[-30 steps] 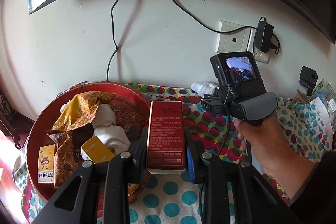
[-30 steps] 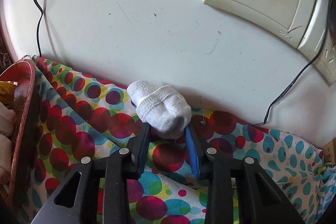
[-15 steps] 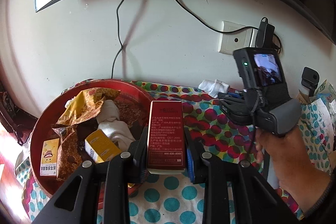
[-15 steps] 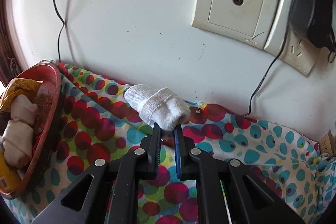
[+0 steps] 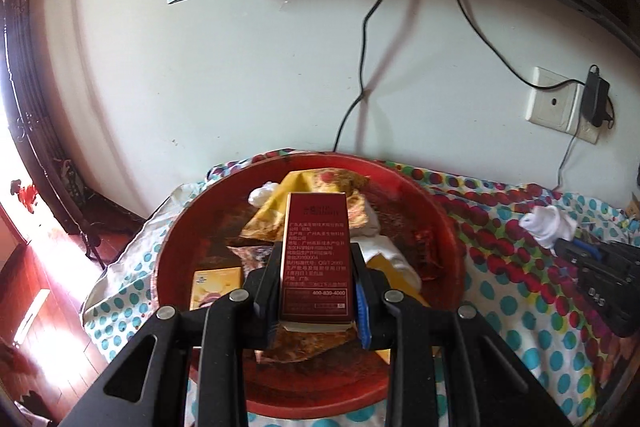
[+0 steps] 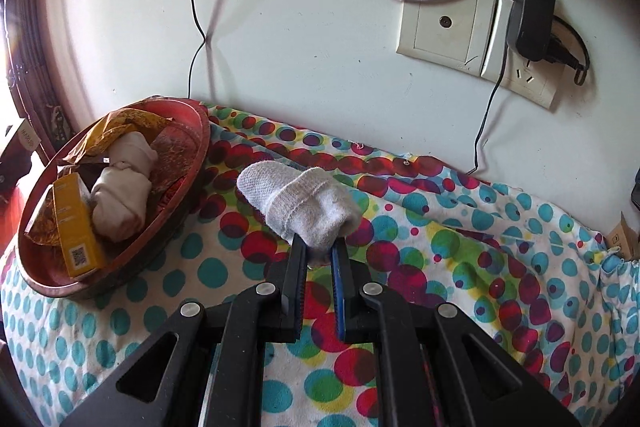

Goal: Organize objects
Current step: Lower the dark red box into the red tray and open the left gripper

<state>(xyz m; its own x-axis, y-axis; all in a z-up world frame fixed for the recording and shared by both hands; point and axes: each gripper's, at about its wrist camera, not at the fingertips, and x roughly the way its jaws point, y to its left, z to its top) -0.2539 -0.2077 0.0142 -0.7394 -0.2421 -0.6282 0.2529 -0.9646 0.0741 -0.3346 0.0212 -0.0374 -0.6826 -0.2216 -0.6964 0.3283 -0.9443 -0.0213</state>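
Red box (image 5: 314,259) and white sock (image 6: 304,211), both pinched in jaws, go to the red tray (image 5: 440,223).
Judged next: left gripper (image 5: 316,291) lowers the box into the tray; right gripper (image 6: 318,259) carries the sock over.

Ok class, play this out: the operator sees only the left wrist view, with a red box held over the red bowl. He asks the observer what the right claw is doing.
Observer: The right claw is shut on one end of the rolled white sock.
Operator: My red box blocks part of the bowl. What's behind it?
Observer: A yellow box with a QR code leans just inside the red bowl's rim, beside a knotted white cloth bundle.
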